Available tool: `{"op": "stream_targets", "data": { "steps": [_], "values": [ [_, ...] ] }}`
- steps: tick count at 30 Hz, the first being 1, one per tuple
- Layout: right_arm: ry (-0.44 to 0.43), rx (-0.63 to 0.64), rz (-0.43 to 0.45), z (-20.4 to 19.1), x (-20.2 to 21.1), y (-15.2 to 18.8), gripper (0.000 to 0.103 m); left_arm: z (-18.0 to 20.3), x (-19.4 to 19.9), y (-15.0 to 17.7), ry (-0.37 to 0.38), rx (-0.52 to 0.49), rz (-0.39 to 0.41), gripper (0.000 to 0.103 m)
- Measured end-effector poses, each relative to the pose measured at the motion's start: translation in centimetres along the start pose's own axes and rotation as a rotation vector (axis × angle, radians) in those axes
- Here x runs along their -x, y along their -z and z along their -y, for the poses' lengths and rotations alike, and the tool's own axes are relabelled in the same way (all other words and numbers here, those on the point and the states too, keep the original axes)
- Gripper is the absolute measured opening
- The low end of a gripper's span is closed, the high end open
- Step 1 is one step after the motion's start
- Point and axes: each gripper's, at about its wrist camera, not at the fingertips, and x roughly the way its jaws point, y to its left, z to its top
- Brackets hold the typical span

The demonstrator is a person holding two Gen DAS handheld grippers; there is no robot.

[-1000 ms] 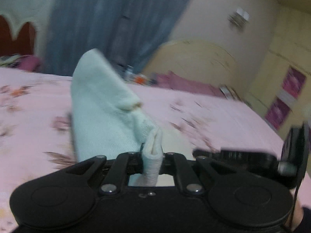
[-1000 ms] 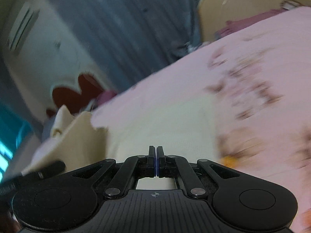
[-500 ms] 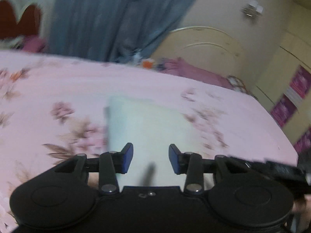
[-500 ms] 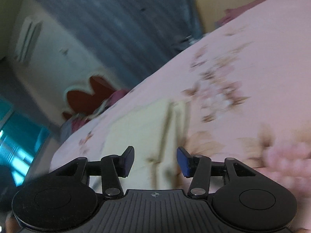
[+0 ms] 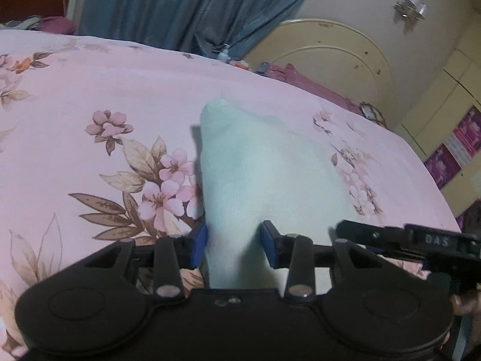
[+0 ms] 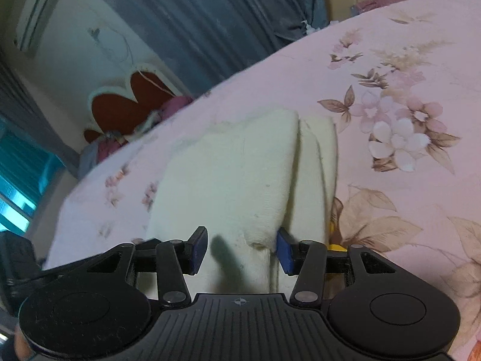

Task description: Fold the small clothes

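Note:
A small pale fleece cloth lies folded on the pink floral bedsheet, its folded layers showing along the right side in the right wrist view. My left gripper is open just above the cloth's near end, which lies between and below the blue pads without being pinched. My right gripper is open too, over the near edge of the same cloth, with nothing gripped. The right gripper's black body shows at the right of the left wrist view.
The bed fills both views, with a cream headboard and pink pillows at its far end. A blue curtain hangs behind. Something yellow peeks out beside the cloth's near right corner. A wardrobe stands at the right.
The left gripper was shut on the raised cloth and the right gripper was shut. Both have opened, the cloth has dropped flat onto the bed, and both grippers have come down closer to it.

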Motion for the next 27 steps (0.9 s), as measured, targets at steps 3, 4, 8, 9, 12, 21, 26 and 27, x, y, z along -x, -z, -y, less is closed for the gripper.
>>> {"op": "stream_targets", "data": {
  "steps": [3, 4, 8, 9, 12, 21, 26, 27],
  "values": [
    [0.008, 0.029, -0.006, -0.8, -0.9, 0.1, 0.049, -0.1, -0.5, -0.3, 0.019, -0.017, -0.008, 0.039],
    [0.029, 0.058, -0.008, -1.1, -1.1, 0.2, 0.038, 0.1, -0.4, -0.4, 0.022, -0.031, -0.003, 0.038],
    [0.067, 0.141, 0.058, -2.8, 0.8, 0.2, 0.015, 1.4, 0.9, -0.8, 0.061, -0.092, 0.074, 0.035],
    [0.065, 0.151, 0.079, -3.0, 1.9, 0.1, 0.015, 1.9, 0.9, -1.0, 0.081, -0.104, 0.071, 0.035],
    [0.084, 0.132, 0.078, -2.2, 3.2, 0.1, 0.015, 4.0, -1.0, -0.9, 0.064, -0.199, -0.018, 0.037],
    [0.177, 0.073, 0.130, 0.7, 4.5, -0.3, 0.038, 4.7, -1.1, -2.3, 0.048, -0.255, -0.016, 0.038],
    [0.184, 0.145, 0.178, -0.5, 3.5, -3.6, 0.029, 4.6, -3.6, -5.8, 0.045, -0.252, 0.017, 0.038],
    [0.169, 0.175, 0.152, -0.9, 2.2, -4.3, 0.022, 4.6, -4.2, -6.3, 0.046, -0.245, 0.017, 0.038]
  ]
}}
